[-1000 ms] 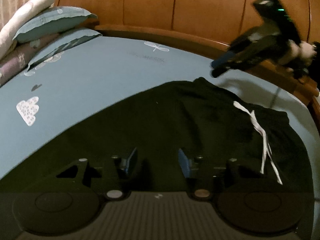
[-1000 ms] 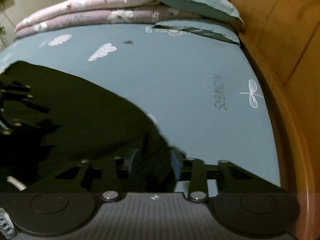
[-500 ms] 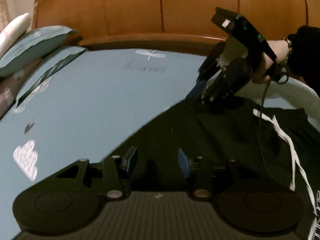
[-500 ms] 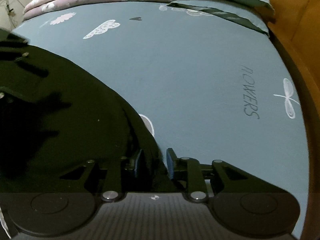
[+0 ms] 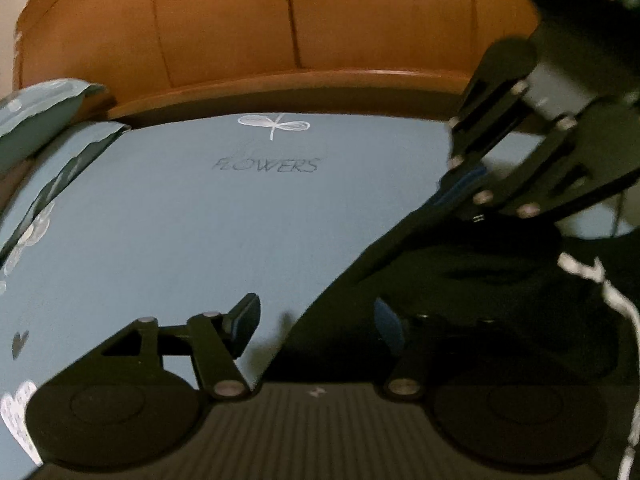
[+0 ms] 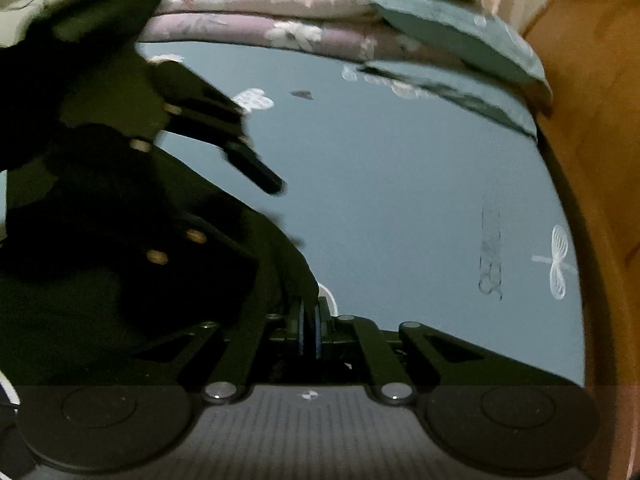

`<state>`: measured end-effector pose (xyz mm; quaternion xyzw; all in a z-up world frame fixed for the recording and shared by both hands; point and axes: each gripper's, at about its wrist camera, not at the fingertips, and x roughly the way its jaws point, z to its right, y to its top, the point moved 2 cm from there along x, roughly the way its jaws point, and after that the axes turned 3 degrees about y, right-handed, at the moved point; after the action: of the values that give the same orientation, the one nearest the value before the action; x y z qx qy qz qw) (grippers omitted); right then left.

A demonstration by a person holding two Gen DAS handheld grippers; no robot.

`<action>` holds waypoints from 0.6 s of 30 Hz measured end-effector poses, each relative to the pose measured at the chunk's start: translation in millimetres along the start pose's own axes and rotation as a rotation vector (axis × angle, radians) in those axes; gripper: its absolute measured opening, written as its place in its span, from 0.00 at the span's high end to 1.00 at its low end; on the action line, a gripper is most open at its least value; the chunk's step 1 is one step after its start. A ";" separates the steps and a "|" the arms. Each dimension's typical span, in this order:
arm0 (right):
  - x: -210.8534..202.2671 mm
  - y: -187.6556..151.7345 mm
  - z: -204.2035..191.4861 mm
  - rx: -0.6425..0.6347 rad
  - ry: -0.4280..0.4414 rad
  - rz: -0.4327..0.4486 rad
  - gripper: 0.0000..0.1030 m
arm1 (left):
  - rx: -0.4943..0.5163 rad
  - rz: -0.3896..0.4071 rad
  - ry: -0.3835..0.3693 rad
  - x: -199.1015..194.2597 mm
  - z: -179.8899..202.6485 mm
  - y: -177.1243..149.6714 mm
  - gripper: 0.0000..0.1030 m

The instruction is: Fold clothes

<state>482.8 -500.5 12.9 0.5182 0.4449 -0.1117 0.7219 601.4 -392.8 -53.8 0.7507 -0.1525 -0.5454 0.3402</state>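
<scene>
the right gripper (image 6: 309,334) has just closed and now pinches the edge of the black garment (image 6: 120,288), its blue pads tight on the cloth. the left gripper (image 5: 316,326) has just been opening; its jaws stand wide astride the garment's edge, gripping nothing. the garment lies flat on the blue sheet (image 5: 180,220), dark and matte, a white drawstring (image 5: 616,300) trailing at its right side. its folds vanish in the dimness. a glossy wooden headboard (image 5: 320,20) curves behind; soft pillows (image 6: 460,40) are stacked at the head of the bed
</scene>
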 end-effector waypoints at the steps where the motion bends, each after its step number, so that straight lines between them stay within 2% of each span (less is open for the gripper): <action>1: -3.9 1.9 -6.9 -0.021 -0.006 0.005 0.95 | 0.018 -0.008 -0.015 1.7 0.0 1.1 0.37; 5: -20.9 4.3 -34.0 -0.105 -0.017 0.012 0.95 | 0.097 -0.019 -0.076 1.9 4.2 4.3 0.29; 10: -40.7 2.1 -64.5 -0.191 -0.007 0.008 0.95 | 0.205 -0.009 -0.138 -10.5 18.6 0.1 0.30; 12: -46.7 0.6 -75.2 -0.221 0.001 0.003 0.95 | 0.226 -0.013 -0.154 -14.8 23.7 -2.9 0.34; 13: -49.1 -0.2 -79.8 -0.235 0.002 0.000 0.95 | 0.229 -0.019 -0.162 -16.5 25.9 -4.2 0.45; 14: -50.6 -1.1 -83.0 -0.247 0.000 -0.005 0.95 | 0.232 -0.026 -0.170 -18.2 28.1 -5.4 0.65; 15: -51.7 -1.9 -85.0 -0.258 0.001 -0.010 0.95 | 0.237 -0.029 -0.176 -20.7 31.0 -6.6 0.73; 16: -52.8 -2.8 -87.0 -0.268 0.002 -0.016 0.95 | 0.243 -0.029 -0.182 -23.7 34.4 -7.9 0.86; 17: -53.5 -3.1 -88.7 -0.277 0.001 -0.019 0.94 | 0.256 -0.026 -0.180 -27.1 38.5 -9.0 0.95; 18: -53.8 -2.9 -90.1 -0.283 -0.002 -0.021 0.94 | 0.275 -0.022 -0.169 -30.5 43.1 -10.3 0.96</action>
<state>402.4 -441.5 45.7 0.4062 0.4610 -0.0560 0.7870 549.3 -381.9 -46.4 0.7432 -0.2457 -0.5843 0.2140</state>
